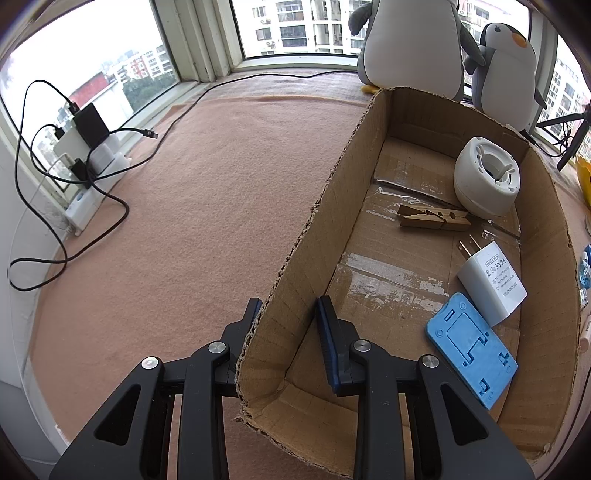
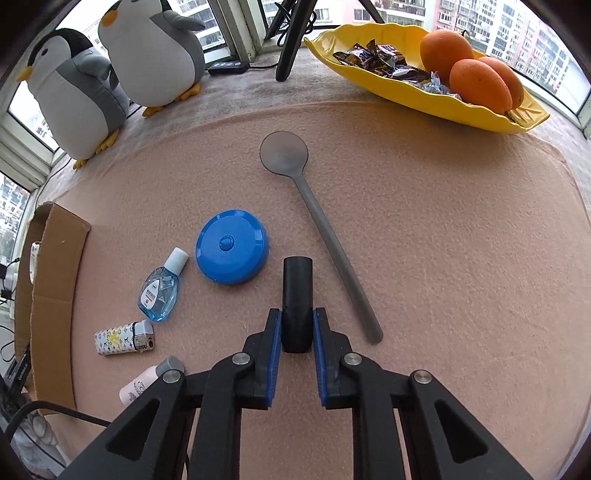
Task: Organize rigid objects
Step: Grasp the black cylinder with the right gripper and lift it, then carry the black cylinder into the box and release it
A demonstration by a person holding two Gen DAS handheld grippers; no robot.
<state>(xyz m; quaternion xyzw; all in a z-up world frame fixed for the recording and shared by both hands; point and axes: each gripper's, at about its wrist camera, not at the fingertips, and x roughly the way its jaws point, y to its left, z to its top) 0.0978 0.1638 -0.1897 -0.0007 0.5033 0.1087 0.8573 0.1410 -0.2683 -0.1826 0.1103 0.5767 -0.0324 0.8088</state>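
Left gripper [image 1: 288, 308] was clamped on the cardboard box [image 1: 295, 258] wall; right gripper [image 2: 297, 323] had squeezed a black tube [image 2: 297, 291], beside the box.

- A home, on an upper floor of an apartment building: a wide bay-window ledge covered with a pinkish felt mat [image 1: 207, 206].
- Windows [image 1: 295, 26] wrap around the ledge; tall residential blocks with balconies [image 2: 535, 33] stand outside.
- Two plush penguins [image 2: 110, 70] sit against the glass.
- A yellow leaf-shaped dish [image 2: 476, 110] holds oranges [image 2: 476, 79] and wrapped sweets [image 2: 380, 61].
- A white power strip [image 1: 99, 166] with chargers and tangled black cables [image 1: 110, 192] lies by the window frame.
- Small household items lie about: a lighter [image 2: 123, 338], a small blue bottle [image 2: 160, 291], a long spoon [image 2: 314, 214].
- An open cardboard box [image 1: 332, 221] holds a wooden clothespin [image 1: 432, 218] and a white plug adapter [image 1: 493, 278].
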